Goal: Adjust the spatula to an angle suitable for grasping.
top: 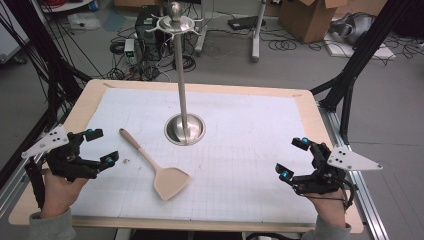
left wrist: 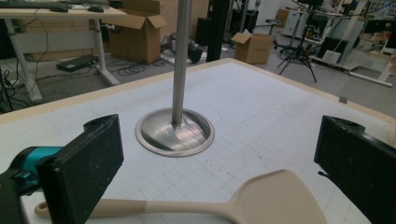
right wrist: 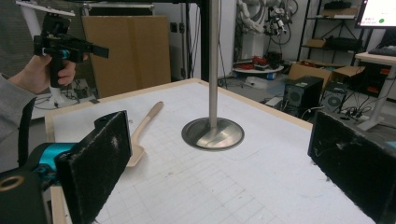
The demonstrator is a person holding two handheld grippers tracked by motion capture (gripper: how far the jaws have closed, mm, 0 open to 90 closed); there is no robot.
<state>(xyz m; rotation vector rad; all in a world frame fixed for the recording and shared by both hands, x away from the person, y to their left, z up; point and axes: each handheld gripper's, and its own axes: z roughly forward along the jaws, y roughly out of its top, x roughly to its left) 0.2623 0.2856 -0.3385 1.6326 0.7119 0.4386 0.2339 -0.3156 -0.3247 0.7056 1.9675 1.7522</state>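
A beige spatula (top: 159,167) lies flat on the white gridded mat, handle toward the far left and blade toward me; its blade (left wrist: 275,196) lies low between my left jaws. A tall metal stand (top: 184,80) with a round base (top: 185,128) rises mid-table, hooks at its top. My left gripper (top: 102,147) hovers at the table's left edge, open and empty, left of the spatula. At the right edge my right gripper (top: 292,159) is open and empty. In the right gripper view the spatula (right wrist: 142,128) and the stand's base (right wrist: 213,133) lie ahead, and the left gripper (right wrist: 70,44) is held up far off.
The wooden table (top: 310,107) carries a white gridded mat (top: 250,150). Beyond it the floor holds cables, a computer tower (top: 147,35), cardboard boxes (top: 312,17) and black frame legs (top: 350,75). Free mat lies between the stand and the right gripper.
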